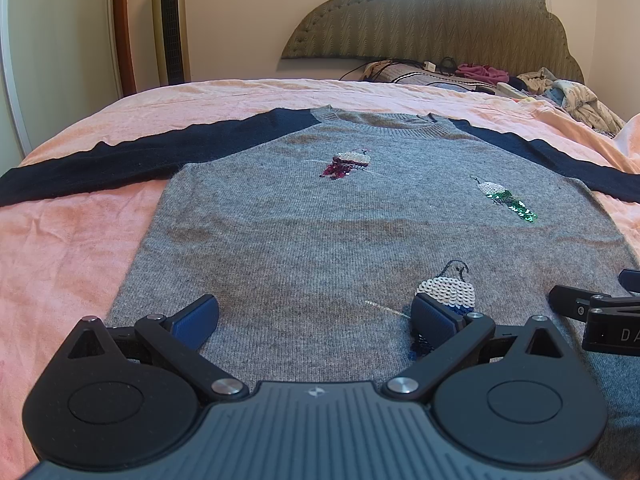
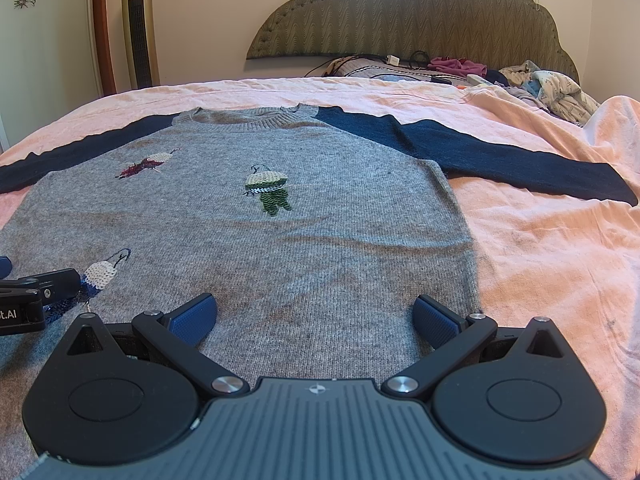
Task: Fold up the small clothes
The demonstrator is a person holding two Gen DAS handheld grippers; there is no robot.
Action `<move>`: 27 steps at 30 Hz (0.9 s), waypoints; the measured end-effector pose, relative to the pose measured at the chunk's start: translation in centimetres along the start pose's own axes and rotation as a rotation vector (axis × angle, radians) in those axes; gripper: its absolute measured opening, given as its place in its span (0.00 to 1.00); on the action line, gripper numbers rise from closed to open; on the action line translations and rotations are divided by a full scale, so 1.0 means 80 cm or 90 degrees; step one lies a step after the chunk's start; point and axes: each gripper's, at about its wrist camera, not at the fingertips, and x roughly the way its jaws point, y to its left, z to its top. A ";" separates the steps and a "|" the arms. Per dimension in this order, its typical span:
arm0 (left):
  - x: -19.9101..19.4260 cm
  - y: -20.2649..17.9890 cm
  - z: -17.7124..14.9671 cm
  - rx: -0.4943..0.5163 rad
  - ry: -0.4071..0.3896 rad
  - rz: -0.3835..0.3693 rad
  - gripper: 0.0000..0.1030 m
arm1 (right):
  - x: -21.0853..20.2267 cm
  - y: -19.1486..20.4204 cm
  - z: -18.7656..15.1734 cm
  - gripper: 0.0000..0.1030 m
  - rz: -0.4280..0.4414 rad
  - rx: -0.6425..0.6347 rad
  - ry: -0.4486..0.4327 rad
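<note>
A grey knit sweater [image 1: 304,232] [image 2: 320,240] with navy sleeves lies flat and face up on the pink bed sheet, neck toward the headboard, both sleeves spread out sideways. Sequin patches dot its front. My left gripper [image 1: 316,316] hovers open over the lower left part of the body, its right pad next to a white and blue sequin patch [image 1: 446,290]. My right gripper [image 2: 316,316] stands open over the lower right part, near the sweater's right side edge. Each gripper shows at the edge of the other's view.
The pink sheet [image 2: 540,248] covers the bed on both sides of the sweater. A pile of clothes [image 2: 560,88], cables and a pillow lie by the padded headboard [image 2: 420,12]. A tower fan [image 1: 170,20] stands at the back left wall.
</note>
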 end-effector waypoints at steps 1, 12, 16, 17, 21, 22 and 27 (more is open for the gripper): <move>0.000 0.000 0.000 0.000 0.000 0.000 1.00 | 0.000 0.000 0.000 1.00 0.000 0.000 0.000; 0.000 0.000 0.000 0.003 0.000 0.003 1.00 | 0.000 0.000 0.000 1.00 -0.001 0.000 0.000; -0.001 0.001 0.000 0.003 0.000 0.004 1.00 | 0.000 0.000 0.000 1.00 -0.001 0.000 0.001; -0.001 0.001 0.000 0.003 0.000 0.004 1.00 | 0.000 0.000 0.000 1.00 -0.001 0.000 0.001; -0.001 0.001 0.000 0.002 0.000 0.004 1.00 | 0.000 0.000 0.000 1.00 -0.001 0.000 0.001; -0.001 0.001 0.000 0.002 0.000 0.004 1.00 | 0.000 0.000 0.000 1.00 -0.001 0.000 0.001; -0.001 0.001 0.000 0.003 0.000 0.004 1.00 | 0.000 -0.001 0.002 1.00 0.003 -0.001 0.006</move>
